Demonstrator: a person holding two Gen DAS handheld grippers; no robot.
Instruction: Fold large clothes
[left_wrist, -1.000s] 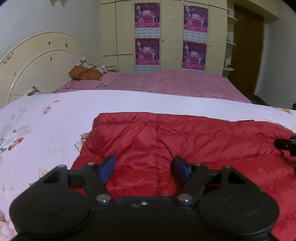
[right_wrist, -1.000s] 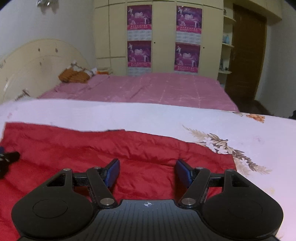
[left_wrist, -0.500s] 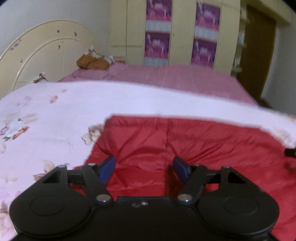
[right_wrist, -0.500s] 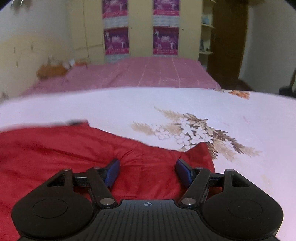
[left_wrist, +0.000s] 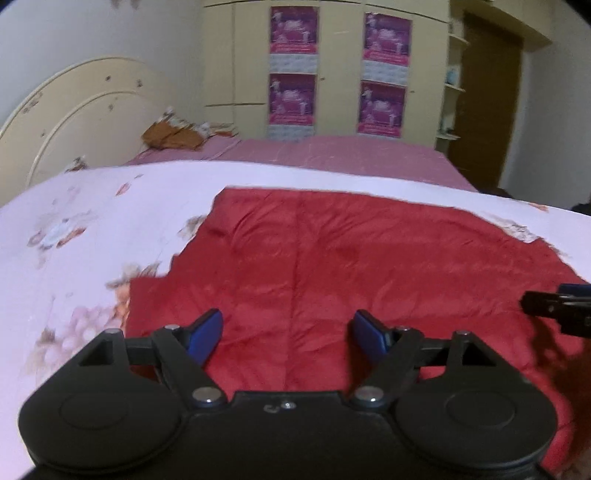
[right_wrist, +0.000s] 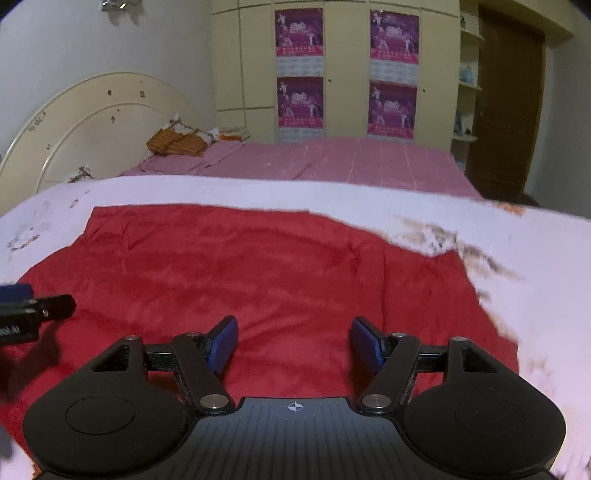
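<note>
Both tongs hover empty: left tongs opening, right tongs spread. The red padded garment fills mid-frame on the bed, apparently partly folded, further folds seemingly left.

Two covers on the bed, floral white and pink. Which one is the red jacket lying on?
The floral white quilt; the red jacket lies on it. The pink sheet is bare, farther back.
</note>
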